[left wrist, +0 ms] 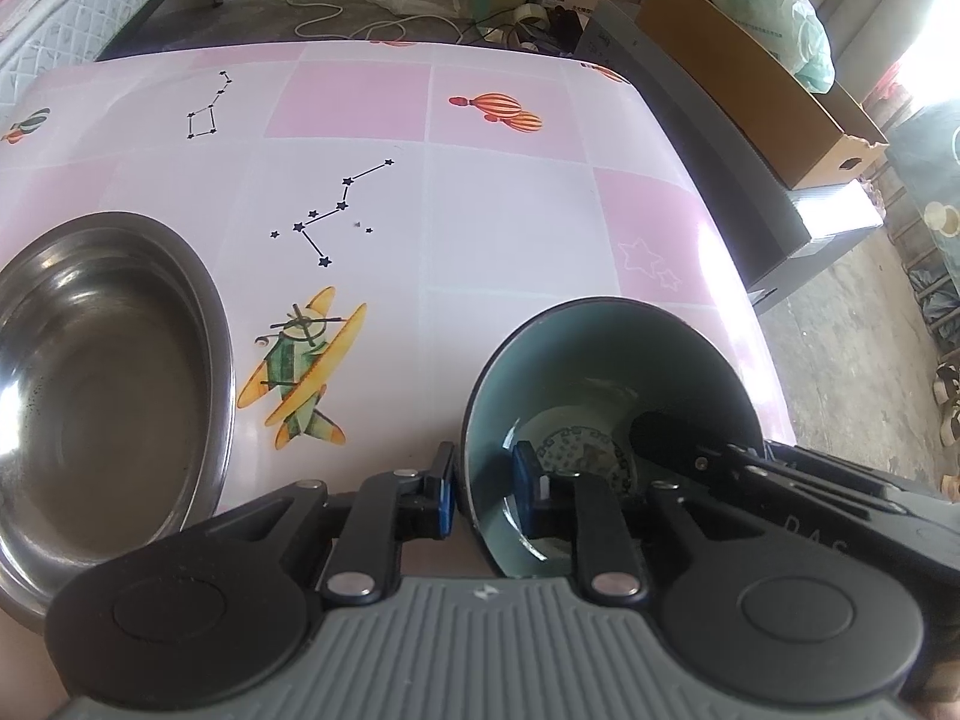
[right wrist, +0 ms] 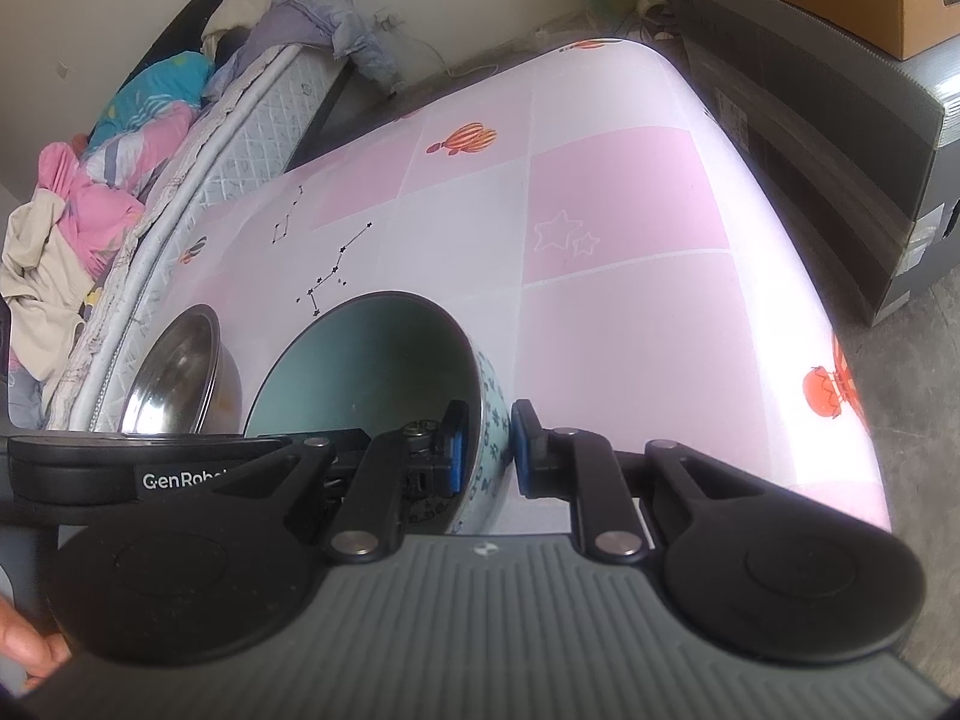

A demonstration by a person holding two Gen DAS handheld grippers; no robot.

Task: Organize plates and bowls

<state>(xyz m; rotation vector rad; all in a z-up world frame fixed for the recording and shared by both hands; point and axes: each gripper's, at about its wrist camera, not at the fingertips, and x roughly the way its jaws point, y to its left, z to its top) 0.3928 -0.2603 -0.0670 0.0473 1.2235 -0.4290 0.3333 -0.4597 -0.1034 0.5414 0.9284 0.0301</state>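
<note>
A teal bowl [left wrist: 600, 360] with a blue-patterned outside [right wrist: 360, 360] is at the near right of the pink table [left wrist: 510, 210]. My left gripper [left wrist: 486, 492] straddles its left rim, one blue pad outside and one inside; the inner pad stands off the wall, so the jaws are open. My right gripper [right wrist: 489, 456] is shut on the opposite wall, pads pressing both faces. Its inner finger [left wrist: 654, 429] shows inside the bowl. I cannot tell whether the bowl rests on the table. An empty steel bowl [left wrist: 102, 372] sits to the left [right wrist: 174, 378].
A mattress with heaped clothes [right wrist: 240, 138] runs along the table's left side. A grey case [right wrist: 840, 150] carrying a cardboard box [left wrist: 750, 90] stands past the right edge. Cables and clutter lie on the floor beyond the far edge. A hand [right wrist: 30, 648] shows at bottom left.
</note>
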